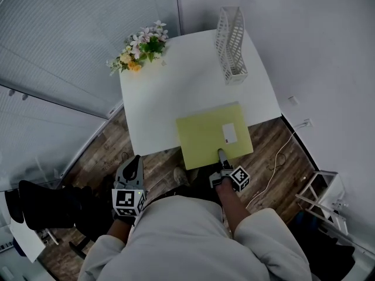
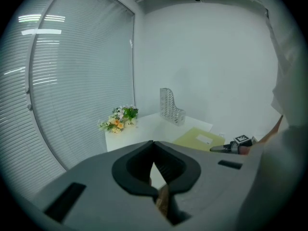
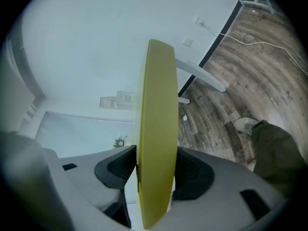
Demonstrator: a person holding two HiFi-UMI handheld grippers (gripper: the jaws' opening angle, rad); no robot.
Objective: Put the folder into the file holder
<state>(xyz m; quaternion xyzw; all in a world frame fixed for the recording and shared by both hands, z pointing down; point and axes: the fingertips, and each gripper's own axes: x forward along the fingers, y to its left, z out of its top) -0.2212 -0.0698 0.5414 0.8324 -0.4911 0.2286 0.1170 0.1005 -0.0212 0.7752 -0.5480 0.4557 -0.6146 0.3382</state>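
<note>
A yellow-green folder (image 1: 208, 136) with a white label lies flat on the white table (image 1: 176, 92), its near part hanging over the table's front edge. My right gripper (image 1: 222, 154) is shut on that near edge. In the right gripper view the folder (image 3: 156, 129) stands edge-on between the two jaws. The white mesh file holder (image 1: 230, 37) stands upright at the table's far right, well apart from the folder. My left gripper (image 1: 135, 160) hangs low over the floor, left of the table's front, its jaws together with nothing in them (image 2: 153, 144). The left gripper view also shows the file holder (image 2: 171, 107).
A bunch of flowers (image 1: 140, 48) lies at the table's far left corner. White walls close in behind and to the right, window blinds to the left. On the wooden floor are a cable (image 1: 275, 163), a white rack (image 1: 322, 195) at right and dark objects (image 1: 41, 206) at left.
</note>
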